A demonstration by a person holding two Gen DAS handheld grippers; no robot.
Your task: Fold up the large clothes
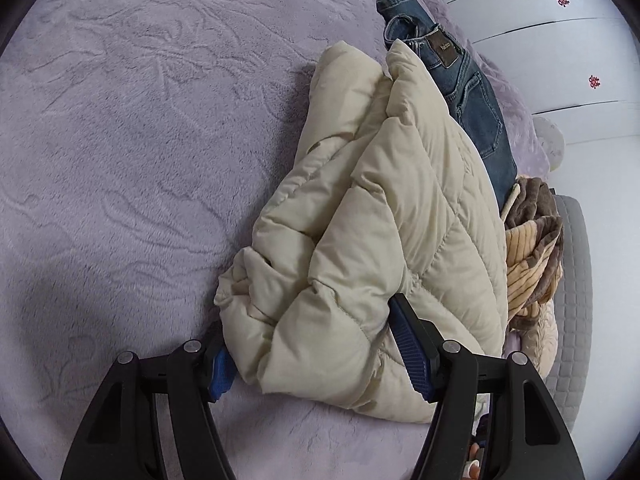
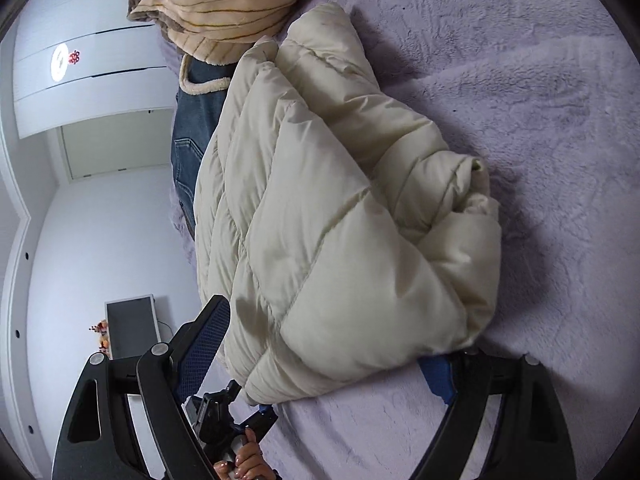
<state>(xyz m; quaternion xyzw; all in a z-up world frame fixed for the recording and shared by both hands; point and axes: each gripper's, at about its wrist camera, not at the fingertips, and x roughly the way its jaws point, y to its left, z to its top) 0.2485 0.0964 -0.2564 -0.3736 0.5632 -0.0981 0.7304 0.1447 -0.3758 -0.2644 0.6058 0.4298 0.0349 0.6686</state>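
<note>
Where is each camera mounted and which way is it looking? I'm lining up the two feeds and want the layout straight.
Left wrist: sits on the left claw, looks along its fingers over the cream puffer jacket to the jeans; both fingers straddle the jacket.
Right wrist: sits on the right claw, looks across the jacket from the opposite end to the striped blanket; its fingers, the other claw and a hand show.
Shared: jacket, jeans, blanket, lilac bedspread.

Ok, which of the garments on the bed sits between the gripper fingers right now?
The cream puffer jacket, bracketed by the left hand-held gripper. The blue jeans and striped brown fleece lie beyond it, untouched.
</note>
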